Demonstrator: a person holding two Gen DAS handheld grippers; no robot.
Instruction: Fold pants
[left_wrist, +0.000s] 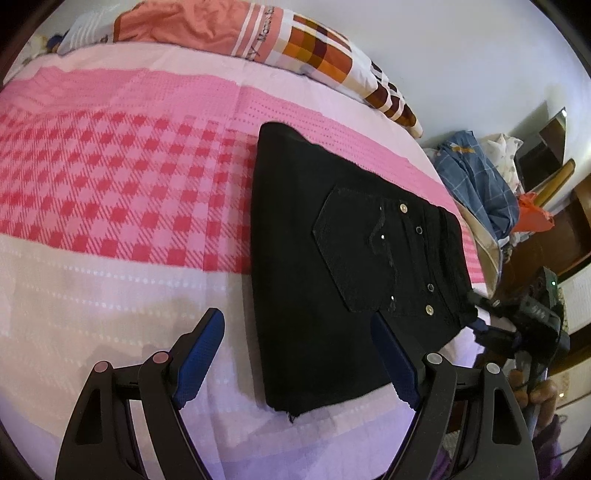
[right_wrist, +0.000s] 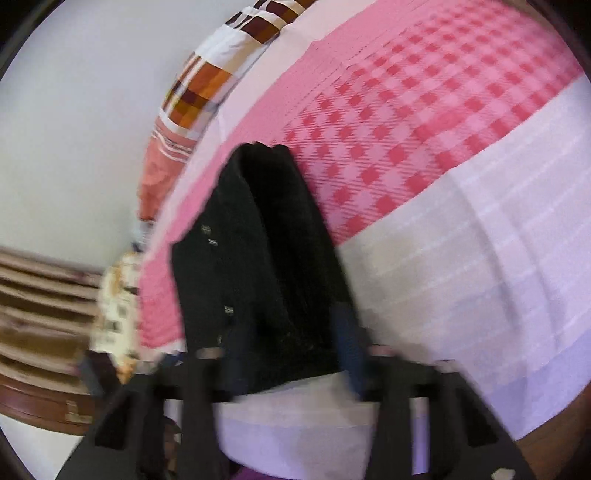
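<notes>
While the bedspread (left_wrist: 110, 177) fills most of both views, pink-and-red check across the middle with pale white bands on the near side, the black pants (left_wrist: 332, 258) lie on it folded into a compact rectangle, toward the bed's right edge in the left wrist view. Back pocket (left_wrist: 354, 251) faces up, with metal rivets and buttons along the waistband side. The right wrist view shows the same pants (right_wrist: 266, 258) close up and motion-blurred, reaching from the checked area down onto the white band.

At the far end of the bed sits a pillow (left_wrist: 325, 48) with orange, brown and white squares, and an orange cloth (left_wrist: 177, 22) beside it. Off the bed's right side a heap of clothes (left_wrist: 476, 177) is visible, blue checked fabric on top.

Left gripper (left_wrist: 297, 354) has its blue-padded fingers (left_wrist: 199, 354) spread wide, nothing between them; it hangs over the near edge of the pants, one finger over the white band, the other over the black fabric. Contact with the cloth cannot be told.

Right gripper (right_wrist: 291, 354) is blurred; its fingers (right_wrist: 351, 347) look spread apart on either side of the pants' near end. In the left wrist view the right gripper (left_wrist: 491, 317) sits at the waistband corner, touching or just beside it.
</notes>
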